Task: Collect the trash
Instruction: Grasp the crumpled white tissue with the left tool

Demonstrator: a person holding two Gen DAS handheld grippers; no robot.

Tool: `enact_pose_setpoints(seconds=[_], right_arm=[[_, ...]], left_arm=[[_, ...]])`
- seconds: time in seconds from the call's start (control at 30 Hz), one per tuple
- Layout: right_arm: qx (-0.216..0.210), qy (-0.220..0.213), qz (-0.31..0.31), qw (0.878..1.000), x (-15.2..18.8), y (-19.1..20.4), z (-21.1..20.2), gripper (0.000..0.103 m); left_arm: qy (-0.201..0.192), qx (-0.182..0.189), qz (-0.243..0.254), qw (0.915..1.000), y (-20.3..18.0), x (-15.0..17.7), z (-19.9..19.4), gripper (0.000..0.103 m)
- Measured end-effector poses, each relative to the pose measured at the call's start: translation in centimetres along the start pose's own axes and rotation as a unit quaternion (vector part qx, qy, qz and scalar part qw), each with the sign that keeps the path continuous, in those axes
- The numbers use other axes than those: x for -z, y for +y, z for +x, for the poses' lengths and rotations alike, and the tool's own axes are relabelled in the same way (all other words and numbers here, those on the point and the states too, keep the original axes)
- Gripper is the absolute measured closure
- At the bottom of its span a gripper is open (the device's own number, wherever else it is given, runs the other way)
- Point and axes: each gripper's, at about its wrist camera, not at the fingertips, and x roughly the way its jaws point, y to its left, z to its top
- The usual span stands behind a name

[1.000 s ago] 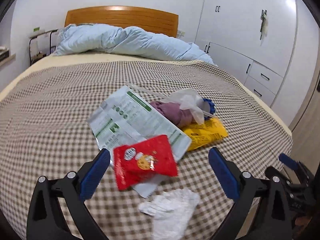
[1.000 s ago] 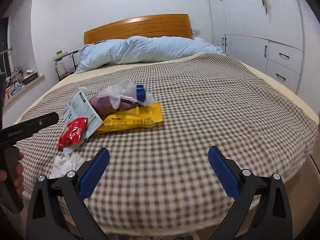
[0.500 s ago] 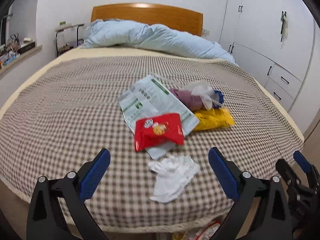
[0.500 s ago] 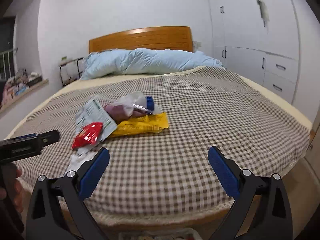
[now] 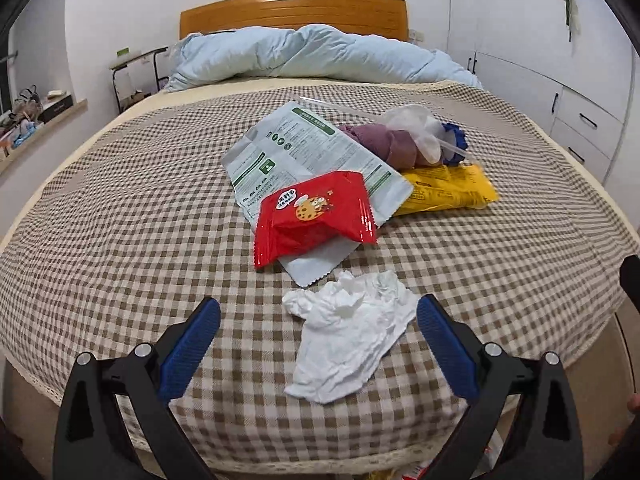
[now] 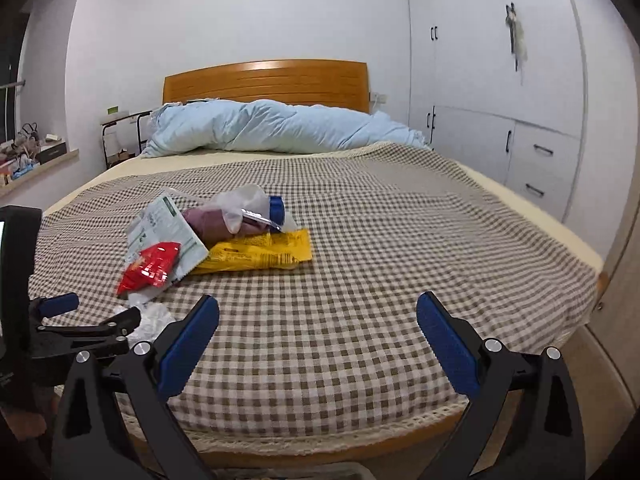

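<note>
- Trash lies in a loose heap on the checked bedspread (image 5: 120,220), seen from the left wrist: a crumpled white tissue (image 5: 348,332) nearest, then a red snack packet (image 5: 314,216) on top of a white printed wrapper (image 5: 316,152), a yellow packet (image 5: 448,194) to the right, and a purple bundle with clear plastic (image 5: 404,140) beyond.
- Left tool (image 5: 318,332) hangs wide open, holding nothing, with the tissue lying between its blue fingers (image 5: 188,346).
- Judging by that, the step in hand is the first pick. The next move calls for lowering onto the tissue and closing gently, since thin paper on soft cloth may bunch or slip.
- Right wrist view: the right tool (image 6: 318,334) is also spread wide and empty, over bare bedspread near the bed's foot edge, with the heap off to its left.
- The left tool appears at the left edge, close by the tissue (image 6: 154,320).
- Bedroom beyond: a pale blue duvet (image 6: 276,128) rolled against a wooden headboard (image 6: 264,80), white wardrobes (image 6: 500,100) on the right, a cluttered sill (image 6: 32,160) on the left.
</note>
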Motion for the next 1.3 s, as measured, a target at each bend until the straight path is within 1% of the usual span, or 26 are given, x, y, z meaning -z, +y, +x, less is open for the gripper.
enact_pose_setpoints(seconds=[0.03,0.07,0.1,0.13,0.17,0.2,0.23,0.27,0.4,0.5,0.53,0.63,0.67,0.7,0.8,0.9,0.97,1.03,1.1,1.2,1.3], right_arm=[[-0.004,0.013,0.007,1.0,-0.1,-0.3,0.7,0.008],[-0.01,0.015,0.011,1.0,-0.3,-0.4,0.9,0.008],[-0.019,0.009,0.014,1.0,-0.5,-0.5,0.8,0.008],[-0.019,0.004,0.012,1.0,-0.6,-0.5,0.7,0.008],[-0.016,0.0,0.008,1.0,-0.7,-0.5,0.6,0.008],[-0.012,0.0,0.004,1.0,-0.6,-0.6,0.7,0.008],[-0.011,0.004,0.005,1.0,-0.5,-0.8,0.8,0.008],[-0.012,0.007,0.011,1.0,-0.5,-1.0,0.8,0.008],[-0.013,0.016,0.039,0.999,0.1,-2.1,0.8,0.008],[-0.015,0.023,0.063,0.998,0.5,-2.8,1.4,0.008],[-0.02,0.023,0.071,0.997,0.7,-3.0,1.9,0.008],[-0.023,0.018,0.077,0.997,0.7,-3.1,4.3,0.008],[-0.017,0.016,0.083,0.996,0.8,-3.2,5.1,0.008],[-0.015,0.013,0.093,0.995,0.8,-3.2,5.5,0.008],[-0.033,-0.002,0.125,0.992,0.5,-3.4,6.3,0.008],[-0.03,-0.014,0.112,0.993,0.4,-2.8,6.0,0.008],[-0.046,-0.015,0.111,0.993,0.2,-2.6,5.3,0.008],[-0.048,-0.022,0.096,0.994,0.1,-2.3,4.2,0.008],[-0.042,-0.031,0.086,0.995,0.2,-2.1,3.3,0.008],[-0.047,-0.031,0.075,0.996,-0.1,-1.7,2.5,0.008],[-0.041,-0.051,0.067,0.996,-0.5,-0.9,1.7,0.008]], left_arm=[[0.003,-0.006,0.005,1.0,-0.3,0.2,0.7,0.01],[0.009,-0.009,0.008,0.9999,-0.5,0.2,1.2,0.022],[0.018,-0.007,0.009,0.9998,-0.7,0.3,1.7,0.031],[0.029,0.002,0.007,0.9995,-0.8,0.3,2.3,0.052],[0.04,0.018,-0.001,0.999,-0.8,0.2,2.7,0.071],[0.041,0.03,-0.01,0.9987,-0.7,0.2,2.8,0.077],[0.037,0.034,-0.017,0.9986,-0.5,0.2,2.8,0.087],[0.029,0.033,-0.024,0.9987,-0.4,0.3,2.5,0.092],[0.002,0.049,-0.042,0.9979,0.5,0.4,1.2,0.094],[-0.02,0.071,-0.052,0.9959,0.7,0.0,0.3,0.095],[-0.032,0.074,-0.047,0.9956,0.5,-0.2,0.2,0.095],[-0.082,0.062,-0.009,0.9947,-1.1,-0.9,0.4,0.095],[-0.088,0.067,-0.015,0.9938,-1.3,-1.1,0.5,0.095],[-0.089,0.073,-0.024,0.993,-1.3,-1.1,0.6,0.095],[-0.078,0.081,-0.038,0.9929,-1.4,-1.1,1.2,0.095],[-0.074,0.076,-0.04,0.9936,-1.6,-0.4,0.3,0.095],[-0.093,0.069,-0.036,0.9926,-1.4,-0.1,-1.2,0.095],[-0.112,0.061,-0.031,0.9913,-0.9,0.0,-2.7,0.095],[-0.113,0.071,-0.039,0.9903,-0.3,0.1,-3.3,0.095],[-0.112,0.083,-0.06,0.9884,0.9,0.4,-4.0,0.095],[-0.126,0.07,-0.059,0.9877,1.9,0.3,-4.6,0.095]])
